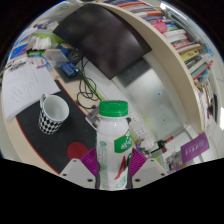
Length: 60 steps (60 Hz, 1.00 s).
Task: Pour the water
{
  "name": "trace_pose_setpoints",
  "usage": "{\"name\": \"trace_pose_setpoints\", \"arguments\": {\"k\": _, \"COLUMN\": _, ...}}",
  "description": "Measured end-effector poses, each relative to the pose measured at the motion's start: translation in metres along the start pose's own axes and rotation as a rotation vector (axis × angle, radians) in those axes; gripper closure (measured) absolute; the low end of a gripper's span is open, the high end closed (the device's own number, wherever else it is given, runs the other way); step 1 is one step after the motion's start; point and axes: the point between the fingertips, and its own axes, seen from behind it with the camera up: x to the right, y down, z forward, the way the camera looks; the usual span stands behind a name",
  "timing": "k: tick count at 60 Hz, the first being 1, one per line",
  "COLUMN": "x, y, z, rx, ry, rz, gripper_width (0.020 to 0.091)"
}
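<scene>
My 2 fingers [115, 168] are closed onto the bottle [115, 145], a purple pad pressing each side of its label, so it stands upright between them with its green cap [113, 108] above my tips. Beyond my left finger the checkered mug [54, 114] sits on a dark mat [35, 128], with open desk [85, 125] between mug and bottle. A monitor [112, 42] stands far ahead.

No text readable here: the bottle [114, 150] wears a green label, its print too small to make out.
</scene>
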Motion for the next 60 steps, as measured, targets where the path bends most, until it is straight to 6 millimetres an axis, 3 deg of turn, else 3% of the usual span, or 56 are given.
{"name": "trace_pose_setpoints", "arguments": {"k": 8, "x": 0.005, "y": -0.028, "z": 0.017, "rx": 0.013, "ry": 0.010, "rz": -0.331, "gripper_width": 0.0742}}
{"name": "trace_pose_setpoints", "arguments": {"k": 18, "x": -0.012, "y": -0.057, "z": 0.038, "rx": 0.042, "ry": 0.020, "rz": -0.728, "gripper_width": 0.0743}}
{"name": "trace_pose_setpoints", "arguments": {"k": 33, "x": -0.027, "y": -0.056, "z": 0.058, "rx": -0.029, "ry": 0.036, "rz": -1.047, "gripper_width": 0.0740}}
{"name": "trace_pose_setpoints", "arguments": {"k": 48, "x": -0.035, "y": -0.053, "z": 0.053, "rx": -0.030, "ry": 0.000, "rz": -0.953, "gripper_width": 0.0740}}
{"name": "trace_pose_setpoints", "arguments": {"k": 54, "x": -0.034, "y": -0.062, "z": 0.035, "rx": 0.008, "ry": -0.050, "rz": -0.672, "gripper_width": 0.0738}}
{"name": "trace_pose_setpoints", "arguments": {"k": 60, "x": -0.020, "y": -0.069, "z": 0.015, "rx": 0.042, "ry": -0.119, "rz": -0.317, "gripper_width": 0.0739}}
